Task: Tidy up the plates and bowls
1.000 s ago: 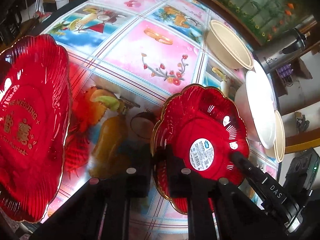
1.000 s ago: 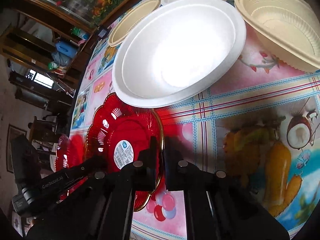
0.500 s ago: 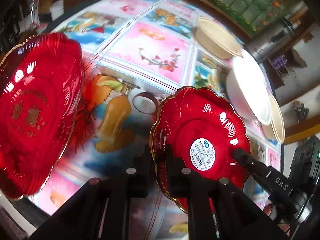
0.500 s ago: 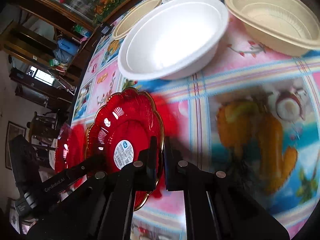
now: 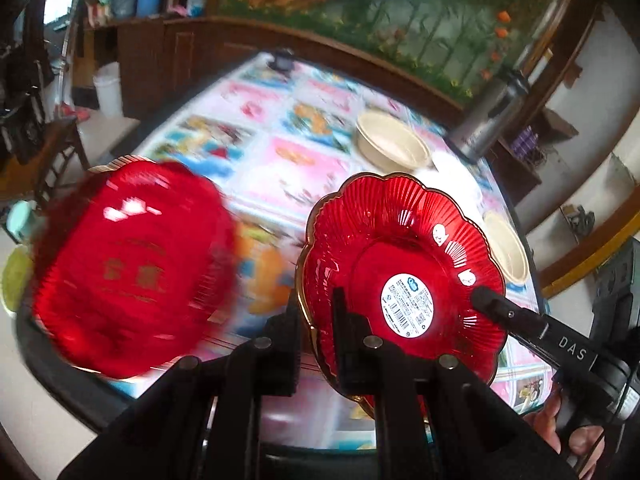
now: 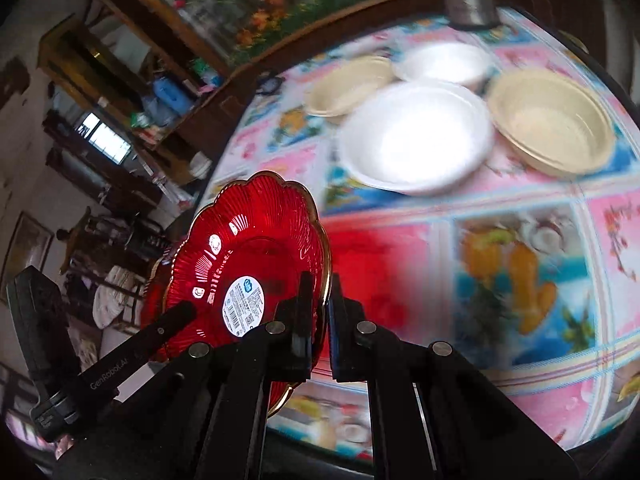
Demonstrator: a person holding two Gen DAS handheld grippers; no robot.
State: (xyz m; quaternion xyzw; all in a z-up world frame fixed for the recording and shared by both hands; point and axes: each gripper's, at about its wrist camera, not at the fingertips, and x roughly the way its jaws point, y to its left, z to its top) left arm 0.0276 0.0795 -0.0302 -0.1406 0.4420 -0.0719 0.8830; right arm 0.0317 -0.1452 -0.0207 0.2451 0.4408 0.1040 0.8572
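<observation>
We grip one red scalloped plate from both sides: the left claw is clenched on its rim nearest that camera, and the right claw is clenched on the opposite rim. The plate is tilted on edge above the desk, its white barcode label facing both cameras.

Only our left view shows a second red plate with gold lettering, blurred, left of the held plate at the desk's near edge. Only our right view shows the bowls plainly beyond the held plate: a large white bowl, a smaller white bowl behind it, and a cream bowl and another cream bowl flanking them. Each claw reaches inward, fingers nearly level, the other's finger visible across the plate.
</observation>
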